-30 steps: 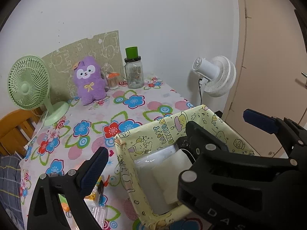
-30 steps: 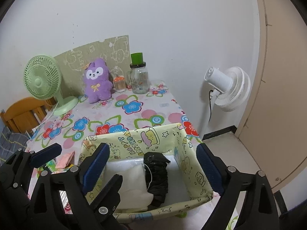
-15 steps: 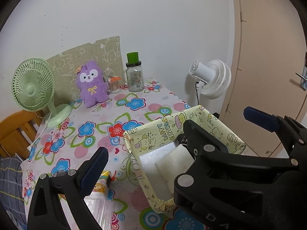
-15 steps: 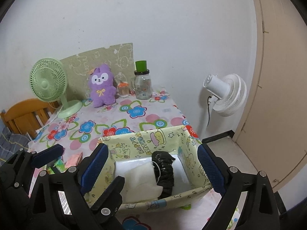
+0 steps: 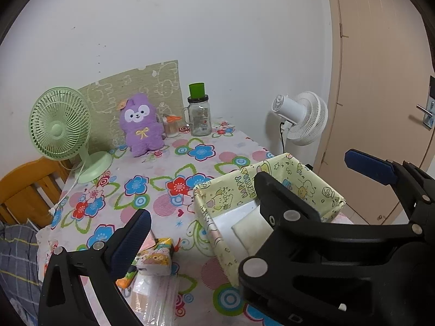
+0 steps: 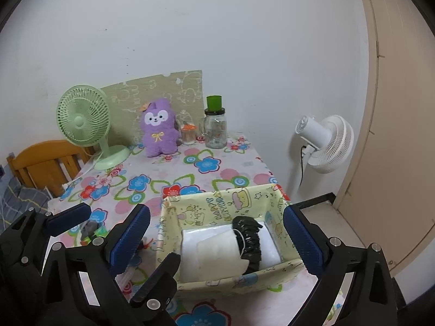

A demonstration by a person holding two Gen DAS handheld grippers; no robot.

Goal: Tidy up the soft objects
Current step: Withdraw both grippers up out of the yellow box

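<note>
Both tools have drawn back and risen from the fabric box [image 6: 231, 244] since the earlier frame, so more of the flowered surface [image 6: 190, 174] and its far edge now shows. The right tool [image 6: 217, 240] hangs in front of the box with nothing between its blue pads; its jaws stand wide and are opening further, which fits a release just made. The left tool [image 5: 244, 193] is spread as well and empty, its right finger seen from behind the right tool's body.

Inside the box a white folded cloth [image 6: 212, 255] lies flat on the pale liner, and a black crumpled item [image 6: 248, 240] rests against its right side; both sit low between the walls, probably so that soft things stay gathered in one container. From the right wrist view these lie just below and between the spread pads, apart from them.

Left of the box, near the surface's front edge, small packets [image 5: 155, 258] lie loose, close under the left tool's left finger [image 5: 130, 241]. A purple plush [image 6: 159, 127] stands upright at the far wall, well apart from both tools, beside a green fan [image 6: 84, 125] and a glass jar [image 6: 216, 129]; it is likely still to be gathered.
</note>
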